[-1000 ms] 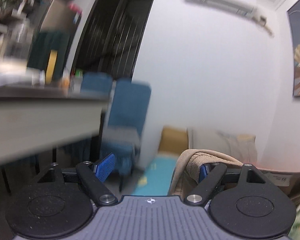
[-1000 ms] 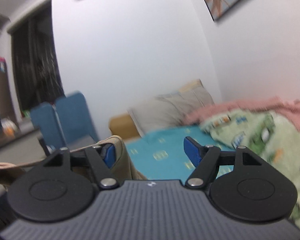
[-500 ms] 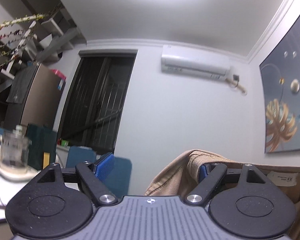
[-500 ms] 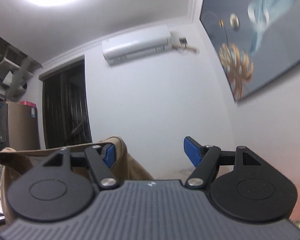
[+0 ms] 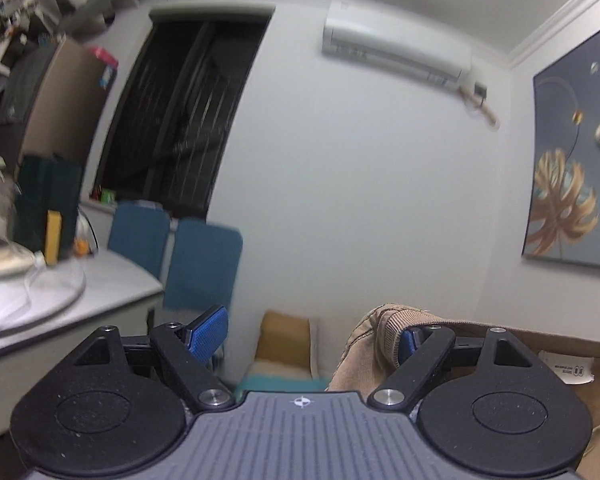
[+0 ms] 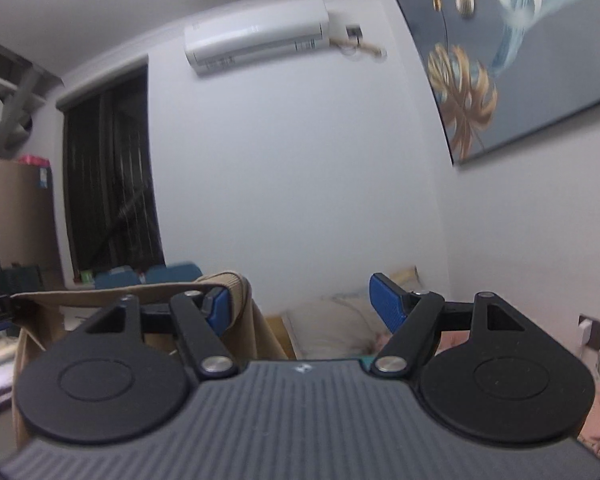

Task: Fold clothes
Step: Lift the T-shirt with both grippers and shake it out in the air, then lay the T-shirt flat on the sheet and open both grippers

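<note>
Hanging over one finger of each wide-spread gripper, tan garment [image 5: 384, 322] edge stretches between.

The garment's white tag [image 5: 566, 370] carries print, seemingly unreadable.

Bed [image 6: 364, 360] with teal sheet, a pale pillow [image 6: 332, 326] on it; grey table [image 5: 112, 292] bearing a round tray [image 5: 56, 296].

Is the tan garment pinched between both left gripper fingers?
No: the tan garment is draped over only one finger of the left gripper; the jaws stand wide apart.
</note>
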`<state>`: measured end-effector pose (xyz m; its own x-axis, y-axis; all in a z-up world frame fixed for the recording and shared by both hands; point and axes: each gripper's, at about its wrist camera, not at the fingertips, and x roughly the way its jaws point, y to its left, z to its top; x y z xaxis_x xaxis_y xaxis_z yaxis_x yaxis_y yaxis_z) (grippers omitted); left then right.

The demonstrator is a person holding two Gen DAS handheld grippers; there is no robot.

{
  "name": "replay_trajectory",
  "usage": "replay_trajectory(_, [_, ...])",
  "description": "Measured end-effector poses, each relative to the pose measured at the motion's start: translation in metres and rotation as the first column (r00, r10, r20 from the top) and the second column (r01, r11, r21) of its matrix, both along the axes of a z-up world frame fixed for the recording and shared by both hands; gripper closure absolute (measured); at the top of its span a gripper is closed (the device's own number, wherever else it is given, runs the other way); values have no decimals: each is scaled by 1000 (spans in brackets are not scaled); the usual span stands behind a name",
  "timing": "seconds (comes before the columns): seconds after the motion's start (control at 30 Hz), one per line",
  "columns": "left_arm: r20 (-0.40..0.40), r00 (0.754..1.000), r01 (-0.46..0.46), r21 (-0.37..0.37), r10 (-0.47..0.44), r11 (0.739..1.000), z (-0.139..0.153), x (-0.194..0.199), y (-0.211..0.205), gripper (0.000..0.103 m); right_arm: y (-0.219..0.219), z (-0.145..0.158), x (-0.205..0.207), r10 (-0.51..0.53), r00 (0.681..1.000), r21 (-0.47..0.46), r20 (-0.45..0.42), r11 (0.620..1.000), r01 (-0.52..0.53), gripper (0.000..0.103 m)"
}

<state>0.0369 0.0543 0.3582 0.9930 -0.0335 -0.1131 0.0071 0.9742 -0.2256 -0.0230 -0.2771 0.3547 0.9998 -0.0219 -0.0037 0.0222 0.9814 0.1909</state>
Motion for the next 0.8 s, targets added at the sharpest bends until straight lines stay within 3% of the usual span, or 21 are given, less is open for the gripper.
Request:
replay_trajectory(0.2, [-135, 991, 2, 15, 0, 1000, -80, 147, -7, 19, -12, -65, 146, -12, 991, 14, -136, 1000, 14, 30])
replay_trajectory(0.37, [-211, 977, 5, 108, 18, 994, -146, 276, -28, 14, -25, -125, 278, -54, 972, 41, -229, 997, 65, 30])
replay_trajectory(0.5, [-296, 955, 20, 132, 20, 991, -224, 388, -46, 14, -37, -193, 377, -78, 954, 38, -291, 995, 93, 30])
replay_trajectory(0.67, [-462, 886, 35, 122, 25, 992, -351, 501, -66, 15, -47, -304, 484, -79, 888, -2, -453, 996, 87, 31])
replay_trajectory(0.8, [-608, 794, 93, 120, -1, 988, -440, 553, -71, 17, -48, -388, 540, -33, 784, -45, -619, 999, 7, 32])
